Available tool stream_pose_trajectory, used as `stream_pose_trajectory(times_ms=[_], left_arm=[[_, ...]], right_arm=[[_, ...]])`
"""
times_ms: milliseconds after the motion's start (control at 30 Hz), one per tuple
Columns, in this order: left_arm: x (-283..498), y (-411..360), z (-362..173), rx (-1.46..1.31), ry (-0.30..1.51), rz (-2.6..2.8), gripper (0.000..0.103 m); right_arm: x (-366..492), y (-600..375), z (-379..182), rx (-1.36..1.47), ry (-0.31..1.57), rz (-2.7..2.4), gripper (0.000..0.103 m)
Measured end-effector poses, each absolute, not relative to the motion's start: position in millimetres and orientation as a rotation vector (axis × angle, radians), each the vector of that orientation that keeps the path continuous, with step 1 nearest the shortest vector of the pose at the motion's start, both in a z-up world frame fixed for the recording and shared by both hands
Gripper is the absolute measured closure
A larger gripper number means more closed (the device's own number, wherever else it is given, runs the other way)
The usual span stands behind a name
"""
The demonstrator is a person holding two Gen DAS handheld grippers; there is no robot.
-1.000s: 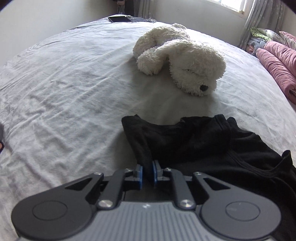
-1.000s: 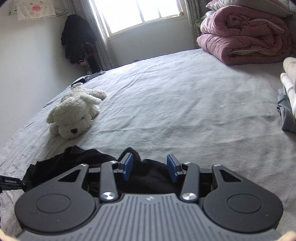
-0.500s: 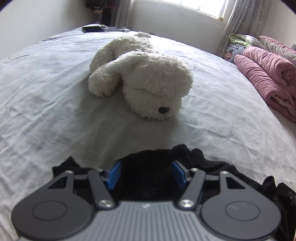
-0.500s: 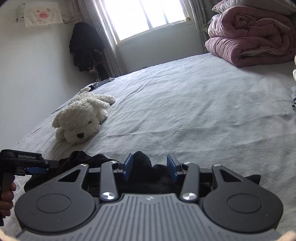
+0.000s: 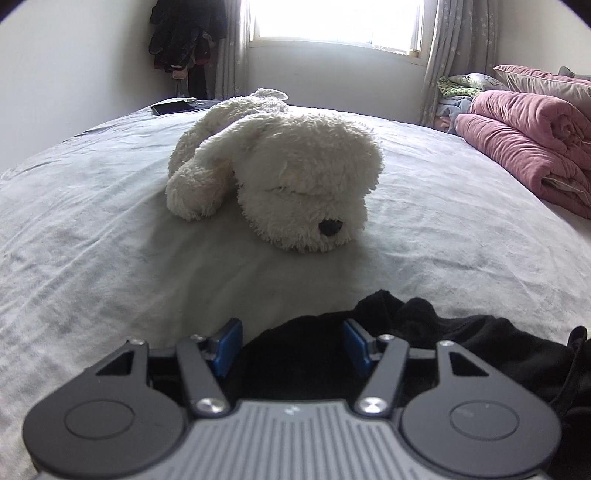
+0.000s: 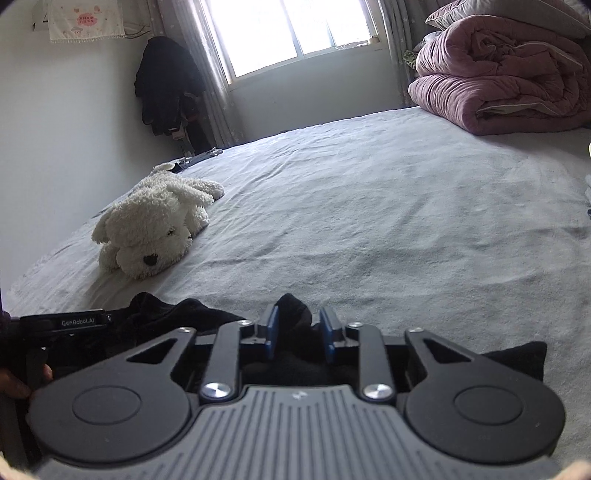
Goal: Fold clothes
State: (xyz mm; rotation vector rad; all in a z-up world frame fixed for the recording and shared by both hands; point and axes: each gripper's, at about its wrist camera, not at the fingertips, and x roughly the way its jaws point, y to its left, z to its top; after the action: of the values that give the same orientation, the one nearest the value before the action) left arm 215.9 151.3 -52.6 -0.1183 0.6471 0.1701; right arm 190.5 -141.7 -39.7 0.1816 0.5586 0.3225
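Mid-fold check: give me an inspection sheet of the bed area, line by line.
Surface: grey bedsheet, wrinkled.
Job's things: black garment, bunched at the near edge.
Clutter: plush dog; phone at the far corner.
Grippers: left gripper open over the garment, cloth between its pads, not pinched; right gripper shut on a garment fold.
Cables: nothing seen.
Surroundings: window, pink quilt, hanging dark clothes.
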Motion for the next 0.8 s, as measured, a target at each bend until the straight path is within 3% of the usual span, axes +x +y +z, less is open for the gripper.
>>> stream_pose_trajectory(times_ms=[300,600,667,733,800], left_arm=[[213,157,-53,-0.144,0.646,0.154,0.043],[212,154,-53,-0.126,0.646,0.161,0.043],[213,153,-54,-0.115,0.646,0.163,0.043],[213,152,-54,-0.107,0.646,0.166,0.043],[214,151,-55,-0.104,0.645,0.170,0.043]], right_arm=[[171,-120,-19,0.059,0.627,0.481,0.101],[172,-100,-37,-0.003,0.783,0.599,0.101],[173,-103,-36,0.024,0.791,0.604,0.099],[173,-108,-31,0.065,0.783,0.611,0.088],[170,-116,-23,0.115,0.747,0.607,0.087]])
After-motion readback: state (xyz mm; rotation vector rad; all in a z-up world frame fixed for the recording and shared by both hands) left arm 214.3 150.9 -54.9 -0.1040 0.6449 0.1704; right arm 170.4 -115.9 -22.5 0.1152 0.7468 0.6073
